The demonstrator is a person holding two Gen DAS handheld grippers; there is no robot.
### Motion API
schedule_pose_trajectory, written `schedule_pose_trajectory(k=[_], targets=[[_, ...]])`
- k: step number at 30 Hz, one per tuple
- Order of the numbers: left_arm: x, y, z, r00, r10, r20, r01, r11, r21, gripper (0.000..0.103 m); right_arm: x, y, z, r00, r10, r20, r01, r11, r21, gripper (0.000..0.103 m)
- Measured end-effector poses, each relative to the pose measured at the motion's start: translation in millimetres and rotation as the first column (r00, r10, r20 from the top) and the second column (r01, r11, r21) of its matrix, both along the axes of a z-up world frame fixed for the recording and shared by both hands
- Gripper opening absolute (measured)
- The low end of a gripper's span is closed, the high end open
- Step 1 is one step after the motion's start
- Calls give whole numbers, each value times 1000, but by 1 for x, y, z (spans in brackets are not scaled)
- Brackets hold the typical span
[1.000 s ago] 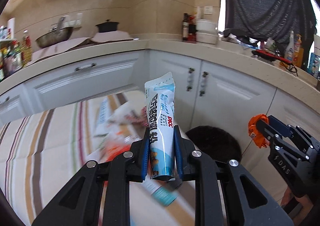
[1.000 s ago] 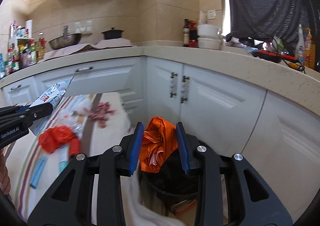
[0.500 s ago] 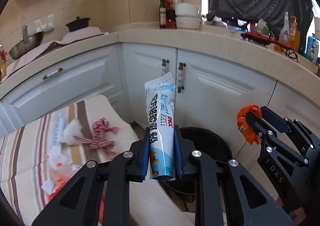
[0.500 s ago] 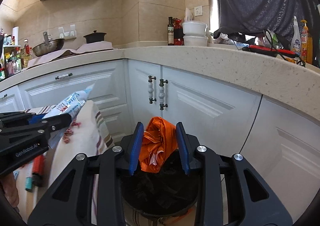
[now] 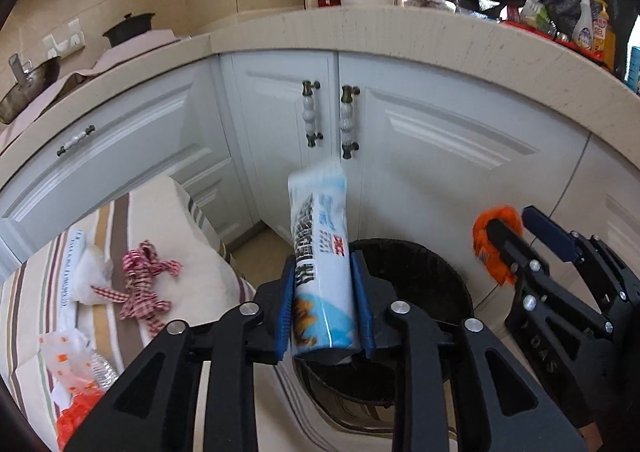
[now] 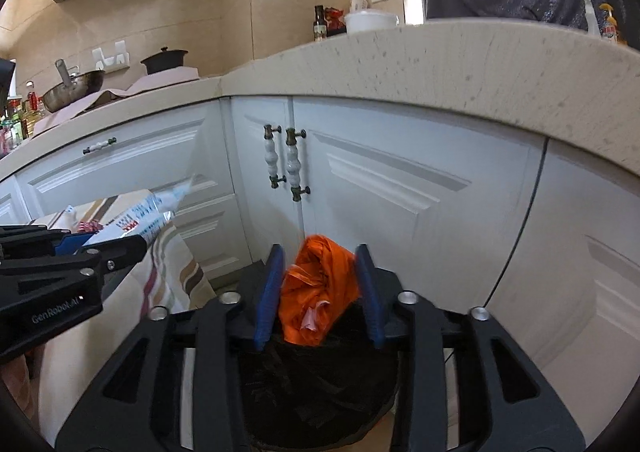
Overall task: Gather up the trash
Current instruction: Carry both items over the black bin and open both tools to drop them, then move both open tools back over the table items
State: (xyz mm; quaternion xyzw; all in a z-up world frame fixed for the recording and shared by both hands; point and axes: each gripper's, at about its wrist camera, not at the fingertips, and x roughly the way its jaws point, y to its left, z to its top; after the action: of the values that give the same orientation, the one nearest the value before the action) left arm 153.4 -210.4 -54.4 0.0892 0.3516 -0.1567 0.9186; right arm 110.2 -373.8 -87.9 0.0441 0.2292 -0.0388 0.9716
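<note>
A blue-and-white snack packet (image 5: 320, 220) stands upright between the pads of my left gripper (image 5: 323, 257). The jaws are opening, but both pads still touch the packet. It hangs over the near rim of a black-lined trash bin (image 5: 420, 272). To its right, my right gripper (image 5: 512, 218) carries a crumpled orange plastic bag (image 5: 480, 248). In the right wrist view the orange bag (image 6: 316, 292) sits loose between the opening jaws of that gripper (image 6: 320, 248), with a gap at the left pad, directly above the bin (image 6: 320, 384). The left gripper (image 6: 116, 237) and packet (image 6: 148, 212) show at left.
A striped cloth (image 5: 132, 220) on the left holds a red-checked ribbon (image 5: 148, 280), white tissue (image 5: 92, 272) and a dotted wrapper (image 5: 68, 356). White cabinet doors (image 5: 420, 156) and a stone counter (image 5: 400, 32) stand just behind the bin. A hand (image 6: 16, 372) shows at lower left.
Both grippers travelled from over the striped cloth toward the cabinet corner and sank over the bin. The right jaws have spread off the orange bag; the left jaws have widened slightly.
</note>
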Motion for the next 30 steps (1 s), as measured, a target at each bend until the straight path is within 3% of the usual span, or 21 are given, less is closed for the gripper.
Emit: schedule_pose_trajectory(k=[2, 7, 14, 18, 30], targets=[[5, -2, -5, 1000, 6, -11, -6, 1000, 4, 46, 4, -3, -2, 1000, -7, -2, 7, 1000, 7, 53], [9, 2, -5, 1000, 20, -19, -20, 1000, -12, 48, 5, -8, -5, 1000, -23, -5, 23, 1000, 12, 53], [0, 21, 15, 998, 50, 43, -49, 998, -27, 56, -5, -2, 3, 1000, -26, 2, 26, 1000, 12, 53], [-12, 44, 28, 994, 85, 66, -82, 996, -45, 61, -16, 8, 12, 1000, -14, 9, 14, 1000, 13, 53], [-58, 140, 46, 963, 250, 106, -242, 967, -76, 62, -58, 75, 37, 994, 106, 28, -107, 994, 28, 53]])
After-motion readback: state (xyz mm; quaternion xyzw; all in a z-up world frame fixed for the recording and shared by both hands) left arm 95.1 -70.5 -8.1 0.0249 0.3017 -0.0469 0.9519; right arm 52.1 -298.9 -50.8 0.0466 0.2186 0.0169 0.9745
